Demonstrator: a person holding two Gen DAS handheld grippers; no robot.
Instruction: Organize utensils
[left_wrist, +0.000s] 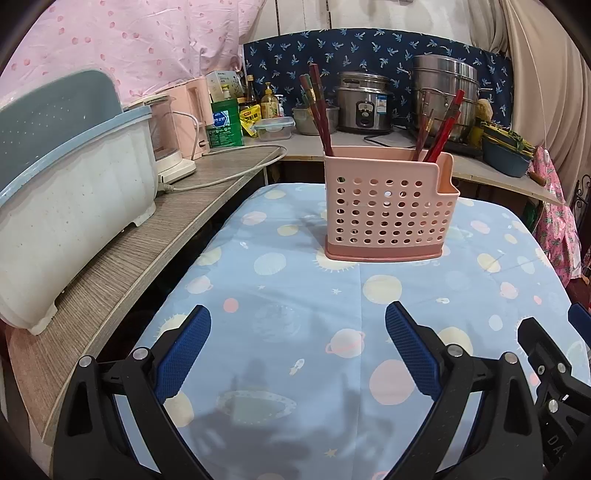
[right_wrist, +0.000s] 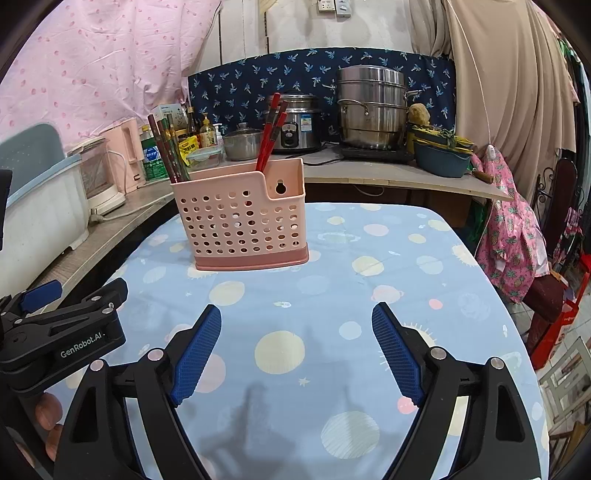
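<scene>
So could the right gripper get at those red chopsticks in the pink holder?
Probably yes: the right gripper is open, and only bare tablecloth lies between it and the holder, where the chopsticks stick out above the rim.

Table (right_wrist: 369, 295) w/ pale blue planet-print cloth. Wood-grain counter (left_wrist: 155, 258) runs along the left & bends across the back. On it at left: white tub (left_wrist: 66, 221) w/ blue rim, pink kettle (right_wrist: 127, 155), bottles (right_wrist: 199, 129). At back: rice cooker (right_wrist: 299, 122), steel steamer pot (right_wrist: 373, 110), small lidded pot (right_wrist: 242, 142), blue basin (right_wrist: 441, 158). Navy leaf-print cloth (right_wrist: 251, 81) as backsplash; pink dotted sheet (right_wrist: 103, 62) on left wall. Beige curtain (right_wrist: 509, 92) at right, pink pineapple-print cloth (right_wrist: 513, 251) hanging below it. Wall socket (right_wrist: 334, 5) up top. Tiled floor (right_wrist: 576, 314) far right.
</scene>
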